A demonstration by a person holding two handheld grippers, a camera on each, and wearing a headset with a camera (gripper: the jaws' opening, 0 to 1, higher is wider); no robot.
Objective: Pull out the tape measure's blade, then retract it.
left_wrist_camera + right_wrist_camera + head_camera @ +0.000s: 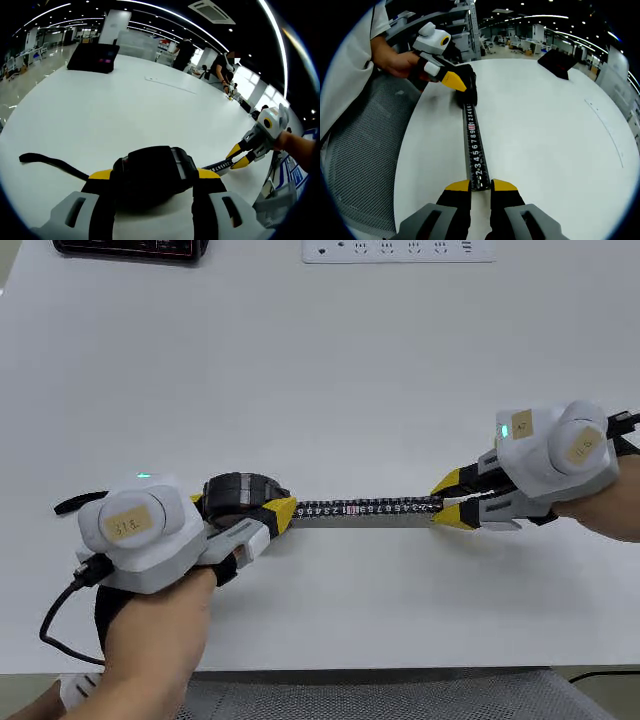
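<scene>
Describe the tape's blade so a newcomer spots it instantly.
On the white table, the left hand-held gripper clamps a black tape case and the right hand-held gripper pinches a strip's end. The blade is that strip: thin, dark, with white numerals, stretched straight between them.

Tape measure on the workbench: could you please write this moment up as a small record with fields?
case: black case, on the white table, clamped by the left gripper
blade: blade partly pulled out, numbers up, running from the case to the right gripper
right gripper: shut on the blade's tip
task stage: blade out, not yet retracted
</scene>
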